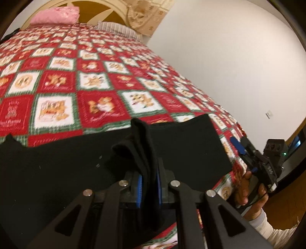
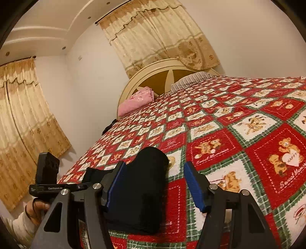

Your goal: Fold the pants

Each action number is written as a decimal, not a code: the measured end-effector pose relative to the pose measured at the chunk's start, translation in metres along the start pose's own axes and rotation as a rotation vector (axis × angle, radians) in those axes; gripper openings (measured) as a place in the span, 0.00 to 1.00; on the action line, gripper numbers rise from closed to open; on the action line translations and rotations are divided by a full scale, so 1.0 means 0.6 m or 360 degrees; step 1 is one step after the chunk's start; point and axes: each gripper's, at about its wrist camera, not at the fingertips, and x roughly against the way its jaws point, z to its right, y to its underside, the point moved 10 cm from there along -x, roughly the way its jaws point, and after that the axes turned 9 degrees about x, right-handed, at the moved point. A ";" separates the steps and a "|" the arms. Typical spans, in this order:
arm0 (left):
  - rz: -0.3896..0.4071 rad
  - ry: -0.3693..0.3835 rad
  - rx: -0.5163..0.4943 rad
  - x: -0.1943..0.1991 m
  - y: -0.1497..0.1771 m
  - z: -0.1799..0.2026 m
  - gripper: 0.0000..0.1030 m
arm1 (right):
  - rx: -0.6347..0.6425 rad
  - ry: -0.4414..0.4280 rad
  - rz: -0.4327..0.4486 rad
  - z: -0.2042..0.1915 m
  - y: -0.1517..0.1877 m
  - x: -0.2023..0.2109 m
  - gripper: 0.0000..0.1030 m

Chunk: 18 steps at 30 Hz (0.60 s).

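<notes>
The black pants (image 1: 181, 145) lie across the near edge of the red patchwork bedspread (image 1: 95, 80). My left gripper (image 1: 149, 183) is shut on a bunched fold of the pants, which rises between its blue pads. In the right wrist view the pants (image 2: 141, 191) lie folded in a thick stack on the bedspread (image 2: 239, 134). My right gripper (image 2: 155, 185) is open, its blue pads either side of the stack's right part; the left pad touches the cloth. The right gripper also shows in the left wrist view (image 1: 256, 162), held by a hand.
A pink pillow (image 1: 55, 15) and a striped pillow (image 1: 116, 28) lie by the cream headboard (image 2: 162, 72). White wall (image 1: 229, 57) runs along the bed's right side. Beige curtains (image 2: 23, 124) hang on the left. The left gripper's body (image 2: 47, 178) shows in the right wrist view.
</notes>
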 end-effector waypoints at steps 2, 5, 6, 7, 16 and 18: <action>0.0005 -0.0017 0.0003 0.001 0.004 -0.010 0.12 | 0.0036 -0.0017 -0.0016 -0.011 0.004 -0.003 0.62; 0.0024 -0.0032 0.0018 0.008 0.005 -0.022 0.12 | 0.0102 -0.0046 -0.0025 -0.032 0.007 -0.005 0.62; 0.0030 -0.0033 0.0024 0.010 0.005 -0.026 0.12 | 0.0122 -0.0063 -0.0027 -0.040 0.008 -0.006 0.62; 0.0034 -0.0039 0.0029 0.011 0.003 -0.030 0.12 | 0.0153 -0.0088 -0.0035 -0.052 0.011 -0.007 0.62; 0.0053 -0.0056 0.0077 0.003 -0.010 -0.055 0.12 | 0.0310 -0.0197 -0.0373 -0.117 0.078 -0.065 0.62; 0.0043 -0.0058 0.0069 0.004 -0.004 -0.056 0.12 | 0.0363 -0.0137 -0.0470 -0.116 0.101 -0.080 0.62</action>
